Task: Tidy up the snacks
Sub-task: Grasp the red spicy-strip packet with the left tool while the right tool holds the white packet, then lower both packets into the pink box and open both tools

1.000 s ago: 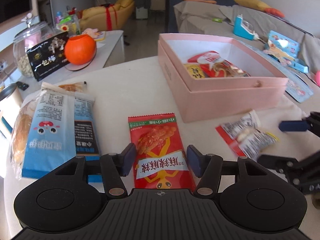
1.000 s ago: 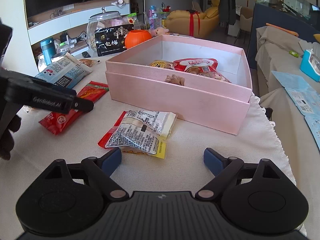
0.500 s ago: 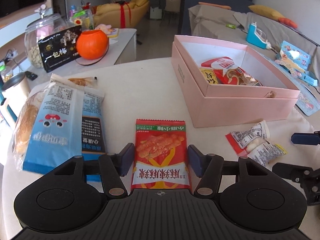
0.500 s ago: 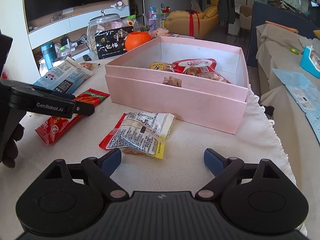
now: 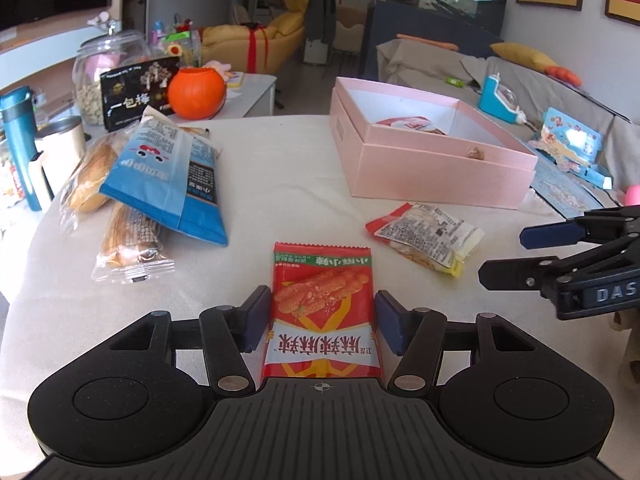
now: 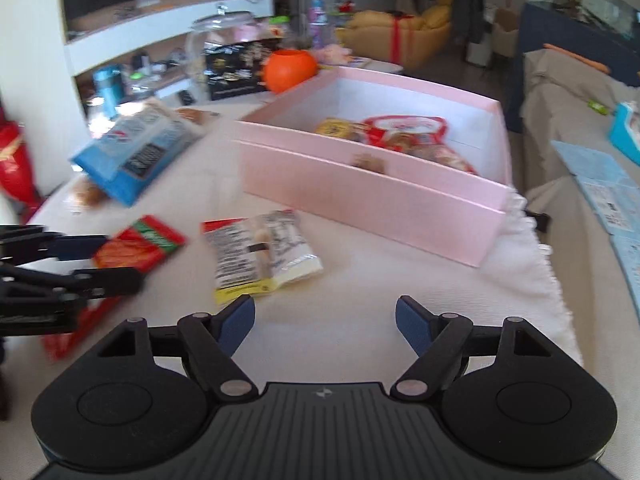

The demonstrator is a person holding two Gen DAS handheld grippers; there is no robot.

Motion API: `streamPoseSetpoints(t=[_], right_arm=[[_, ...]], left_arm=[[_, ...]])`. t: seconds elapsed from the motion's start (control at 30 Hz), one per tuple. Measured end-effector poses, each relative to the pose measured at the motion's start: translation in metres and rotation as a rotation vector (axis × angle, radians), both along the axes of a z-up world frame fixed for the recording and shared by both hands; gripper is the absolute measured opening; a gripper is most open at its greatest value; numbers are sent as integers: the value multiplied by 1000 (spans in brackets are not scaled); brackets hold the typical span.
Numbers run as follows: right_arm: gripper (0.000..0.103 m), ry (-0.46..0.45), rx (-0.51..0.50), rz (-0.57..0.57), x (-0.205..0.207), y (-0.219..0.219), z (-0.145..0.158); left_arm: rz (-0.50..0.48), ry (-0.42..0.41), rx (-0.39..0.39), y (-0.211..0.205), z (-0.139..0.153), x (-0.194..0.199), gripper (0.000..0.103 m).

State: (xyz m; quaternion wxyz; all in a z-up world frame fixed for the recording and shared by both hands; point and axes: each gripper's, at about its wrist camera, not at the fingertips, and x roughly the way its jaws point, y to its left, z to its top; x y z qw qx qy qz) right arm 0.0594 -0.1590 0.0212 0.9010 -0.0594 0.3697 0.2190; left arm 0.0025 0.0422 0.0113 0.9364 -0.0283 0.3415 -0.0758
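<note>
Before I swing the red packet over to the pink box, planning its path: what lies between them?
Mostly bare tablecloth between the red packet and the pink box; the white and yellow packet lies just right of that line. Left wrist view.

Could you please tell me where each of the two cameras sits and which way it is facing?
Left wrist: rides the left claw, tilted down over the table; its fingers grip a red snack packet; the right claw enters at right.
Right wrist: rides the right claw, closing on nothing, facing the pink box; the left claw enters at left.
Shared: packet, box, white wrapper.
</note>
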Motion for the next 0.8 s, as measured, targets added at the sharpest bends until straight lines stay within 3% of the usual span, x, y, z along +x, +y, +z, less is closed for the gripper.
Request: streamPoseSetpoints(t=[0.13, 0.27, 0.4, 0.5, 0.53, 0.8], right_arm=[[86, -20, 69, 33, -2, 8, 19], [86, -17, 0, 15, 26, 33, 18], [86, 71, -27, 29, 58, 56, 2], [77, 102, -49, 40, 63, 62, -3], [59, 100, -62, 56, 60, 63, -1], [56, 74, -81, 60, 20, 14, 29]], left_arm=[[-2, -12, 11, -3, 0, -1, 63], [-1, -21, 1, -1, -1, -2, 63], [-2, -26, 3, 0, -2, -4, 63], [-2, -28, -6, 1, -3, -4, 63], [-3, -29, -10, 2, -3, -4, 63], [-29, -21, -45, 8, -1, -8, 60]])
